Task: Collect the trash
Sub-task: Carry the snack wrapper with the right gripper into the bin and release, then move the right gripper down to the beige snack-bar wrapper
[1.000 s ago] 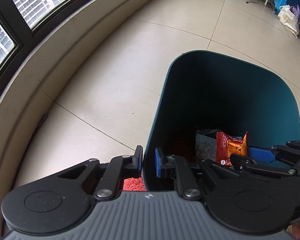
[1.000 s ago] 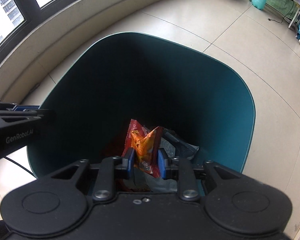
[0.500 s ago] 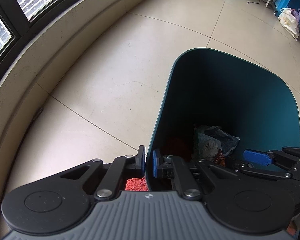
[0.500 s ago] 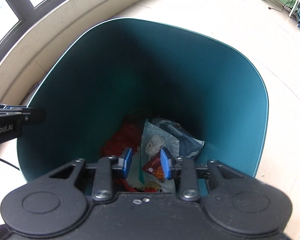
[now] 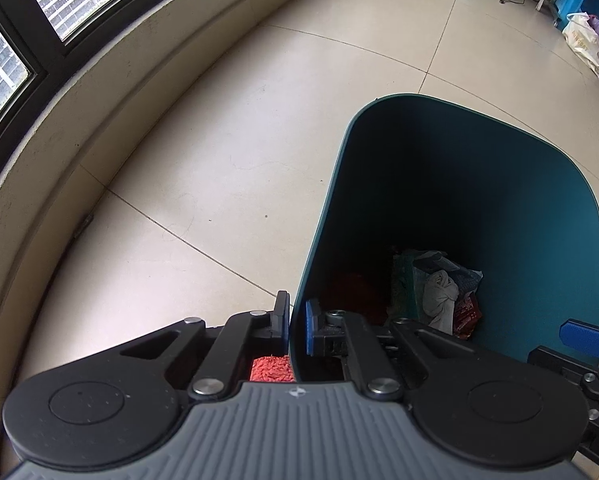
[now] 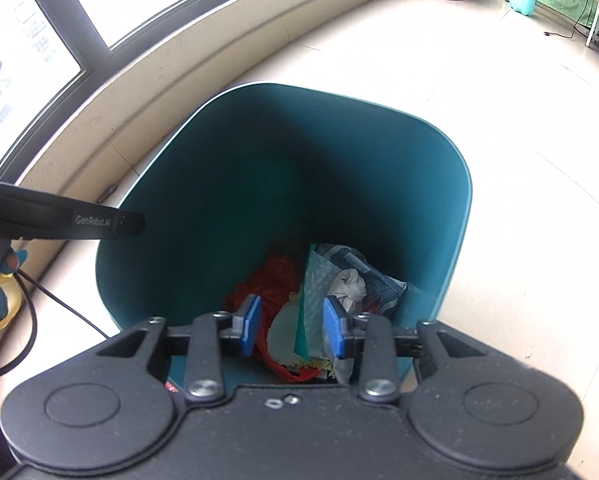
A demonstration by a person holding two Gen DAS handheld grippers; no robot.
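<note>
Dropped from my right tool (image 6: 291,330), now spread empty, the wrapper (image 6: 277,280) lies half hidden below; my left tool (image 5: 297,328) clamps the bin (image 5: 319,240) wall.

Empty parted right claw (image 6: 291,330) above bin (image 6: 455,216)

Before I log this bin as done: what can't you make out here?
- Trash bin floor: right wrist view, hidden by piled wrappers.
- Bin's near wall: hidden by the right gripper body.
- Red patch: left wrist view, mostly behind the left gripper.
</note>
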